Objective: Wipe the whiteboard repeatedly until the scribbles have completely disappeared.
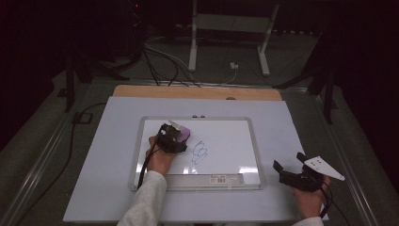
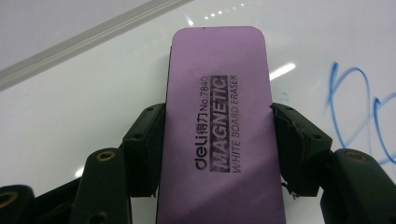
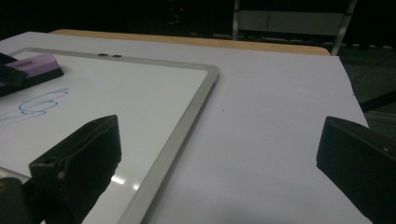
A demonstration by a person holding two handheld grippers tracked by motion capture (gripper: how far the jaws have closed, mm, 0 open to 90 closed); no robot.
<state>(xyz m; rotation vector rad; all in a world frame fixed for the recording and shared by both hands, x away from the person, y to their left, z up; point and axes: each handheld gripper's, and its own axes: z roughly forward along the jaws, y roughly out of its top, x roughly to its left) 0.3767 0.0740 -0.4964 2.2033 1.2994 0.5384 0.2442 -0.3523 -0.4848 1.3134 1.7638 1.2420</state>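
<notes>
Left gripper (image 2: 219,140) fingers (image 2: 144,140) clamped on the long sides of a purple magnetic whiteboard eraser (image 2: 219,116), held over the upper left part of the whiteboard (image 1: 235,136), just left of the blue scribble (image 1: 200,153). Whether the eraser touches the board is unclear. Right gripper (image 3: 219,154) fingers (image 3: 81,158) spread wide, nothing between them, sitting over the white surface (image 1: 103,165) just past the whiteboard's right frame edge, well apart from the eraser.

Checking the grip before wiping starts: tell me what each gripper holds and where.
The left gripper clamps the purple eraser by its two long sides, near the middle of its length. The right gripper is open and holds nothing.
</notes>
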